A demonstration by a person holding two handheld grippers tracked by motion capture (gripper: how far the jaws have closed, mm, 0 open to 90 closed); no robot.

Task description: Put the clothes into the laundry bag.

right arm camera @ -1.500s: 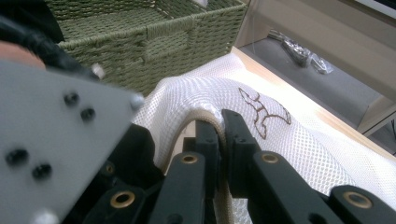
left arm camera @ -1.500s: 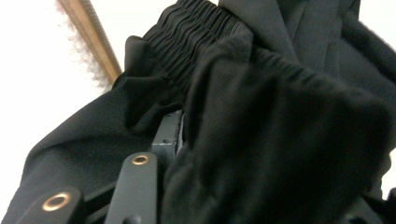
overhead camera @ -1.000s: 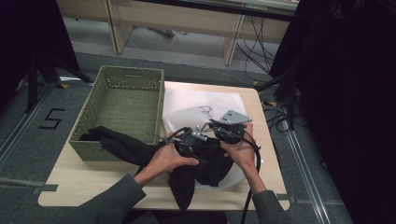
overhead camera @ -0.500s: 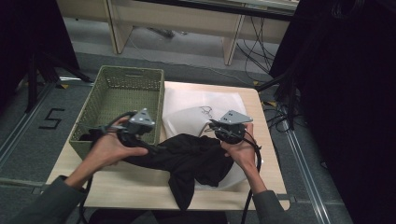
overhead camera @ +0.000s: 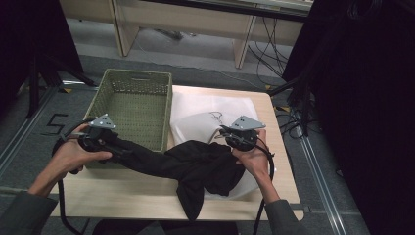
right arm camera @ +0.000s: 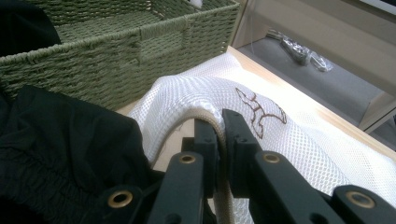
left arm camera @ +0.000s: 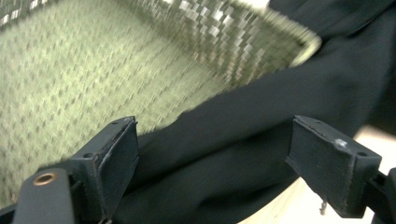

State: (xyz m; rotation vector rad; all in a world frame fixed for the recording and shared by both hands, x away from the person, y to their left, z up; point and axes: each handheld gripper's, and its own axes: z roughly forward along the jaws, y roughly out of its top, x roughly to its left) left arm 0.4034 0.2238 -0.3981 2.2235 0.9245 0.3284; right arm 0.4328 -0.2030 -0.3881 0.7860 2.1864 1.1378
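Observation:
A black garment (overhead camera: 195, 164) lies bunched at the table's front middle, with one long part stretched left over the basket's front corner. My left gripper (overhead camera: 125, 151) is at that stretched part. Its jaws stand wide apart in the left gripper view, with the black cloth (left arm camera: 261, 107) lying loose between them. A white mesh bag (overhead camera: 205, 110) with a brown mark lies behind the garment. My right gripper (overhead camera: 226, 133) is shut on the bag's corded rim (right arm camera: 212, 112), beside the black cloth (right arm camera: 60, 140).
A green woven basket (overhead camera: 137, 73) stands at the table's back left, and its inside (left arm camera: 70, 70) looks bare. The wooden table (overhead camera: 122, 196) has bare board along the front left. Cables and dark stands are on the floor to the right.
My left hand has swung from the middle, next to the right gripper, out to the left in front of the basket. The right gripper has held still on the bag's rim.

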